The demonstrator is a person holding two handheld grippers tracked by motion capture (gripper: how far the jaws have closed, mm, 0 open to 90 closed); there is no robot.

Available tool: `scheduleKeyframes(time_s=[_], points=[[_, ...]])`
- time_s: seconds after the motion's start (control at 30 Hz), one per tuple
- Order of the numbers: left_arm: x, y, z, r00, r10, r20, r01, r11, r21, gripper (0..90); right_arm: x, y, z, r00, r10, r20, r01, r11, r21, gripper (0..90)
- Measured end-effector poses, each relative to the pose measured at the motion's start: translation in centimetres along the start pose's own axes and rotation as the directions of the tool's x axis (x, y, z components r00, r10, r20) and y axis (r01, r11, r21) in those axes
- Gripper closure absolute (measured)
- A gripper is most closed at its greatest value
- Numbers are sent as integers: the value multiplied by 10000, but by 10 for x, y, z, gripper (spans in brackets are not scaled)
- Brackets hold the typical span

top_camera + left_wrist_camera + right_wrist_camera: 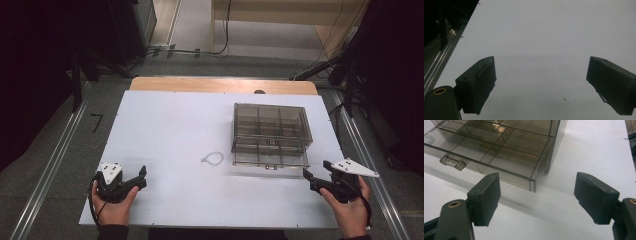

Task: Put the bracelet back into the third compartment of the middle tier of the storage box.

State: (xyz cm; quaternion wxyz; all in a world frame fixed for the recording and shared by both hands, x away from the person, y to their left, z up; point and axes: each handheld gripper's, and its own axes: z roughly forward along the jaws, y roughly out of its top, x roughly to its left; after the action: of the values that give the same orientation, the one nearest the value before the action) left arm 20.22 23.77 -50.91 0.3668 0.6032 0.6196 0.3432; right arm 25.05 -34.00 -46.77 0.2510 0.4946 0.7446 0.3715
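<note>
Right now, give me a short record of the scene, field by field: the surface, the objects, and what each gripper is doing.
surface: white table top
box: smoky clear drawer organizer, right of centre, bottom drawer pulled partly out
small item: beaded bracelet, lying loose just left of the box
left gripper: near left edge, jaws open, holding nothing
right gripper: near right edge, jaws open, holding nothing, pointed at the drawer's front corner
</note>
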Motion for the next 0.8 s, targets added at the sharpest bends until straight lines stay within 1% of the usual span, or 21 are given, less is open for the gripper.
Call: scheduleKeyframes(time_s=[0.13,0.27,0.3,0.33,0.37,0.53,0.67,0.8], points=[[-2,0,0,10000,94,-13,-94,9999,37,92,0,0,0,10000,44,15,-44,10000,-8,197],[-3,1,1,10000,54,-14,-54,10000,23,92,-1,0,0,10000,69,-9,-69,10000,9,197],[-5,2,1,9999,165,11,-165,9998,91,92,-1,0,1,10000,41,-40,-41,10000,11,197],[-5,2,1,9999,165,11,-165,9998,91,92,0,0,1,10000,24,-54,-23,10000,12,197],[-7,3,2,9997,255,68,-256,9996,95,92,0,0,1,10000,32,-55,-32,10000,16,197],[-9,6,2,9995,316,45,-316,9995,75,92,1,1,2,10000,21,-78,-21,10000,40,197],[-9,7,2,9998,192,65,-193,9998,85,92,1,1,2,9999,37,-95,-36,10000,32,197],[-12,9,2,9998,112,191,-113,9999,78,92,0,1,2,9999,20,-150,-19,10000,35,197]])
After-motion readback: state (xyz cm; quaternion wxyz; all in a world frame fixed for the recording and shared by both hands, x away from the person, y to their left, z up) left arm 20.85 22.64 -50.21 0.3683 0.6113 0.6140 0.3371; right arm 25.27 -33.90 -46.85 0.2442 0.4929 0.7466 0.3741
